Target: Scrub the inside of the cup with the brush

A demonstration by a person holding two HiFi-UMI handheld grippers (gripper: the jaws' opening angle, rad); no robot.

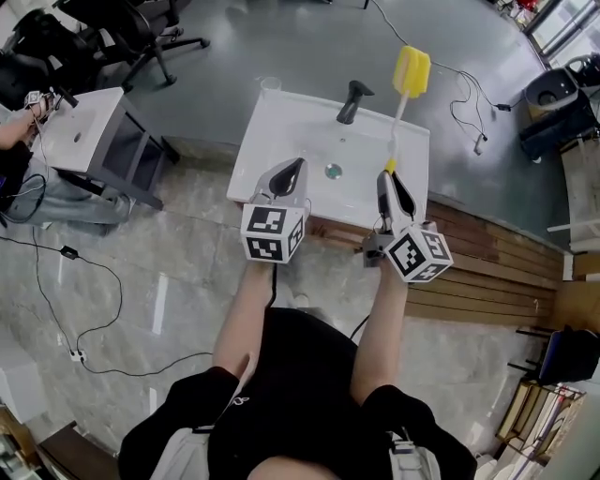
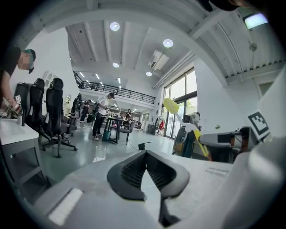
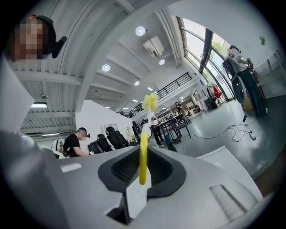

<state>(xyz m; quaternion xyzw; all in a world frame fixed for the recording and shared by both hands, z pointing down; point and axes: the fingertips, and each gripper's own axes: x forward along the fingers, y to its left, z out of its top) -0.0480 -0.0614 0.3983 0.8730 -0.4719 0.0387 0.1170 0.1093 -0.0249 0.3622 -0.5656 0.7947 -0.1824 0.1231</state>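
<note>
A small clear cup [image 1: 271,84] stands at the far left corner of the white sink top [image 1: 281,117]; in the left gripper view the cup [image 2: 101,152] shows ahead and to the left. My left gripper [image 1: 292,169] hovers over the sink's near edge, shut with nothing between its pads [image 2: 145,172]. The right gripper [image 1: 388,178] is shut on the yellow lower handle of the brush [image 3: 143,161]. The brush points away from me, its yellow sponge head [image 1: 412,70] past the sink's far right edge. That brush [image 2: 172,106] also shows in the left gripper view.
A black faucet [image 1: 352,99] and a drain [image 1: 334,171] sit mid-sink. A second white table [image 1: 80,131] with a seated person is at the left, office chairs [image 1: 141,28] behind. Cables [image 1: 469,103] trail on the floor; a black bin [image 1: 555,92] and wooden boards [image 1: 497,262] lie right.
</note>
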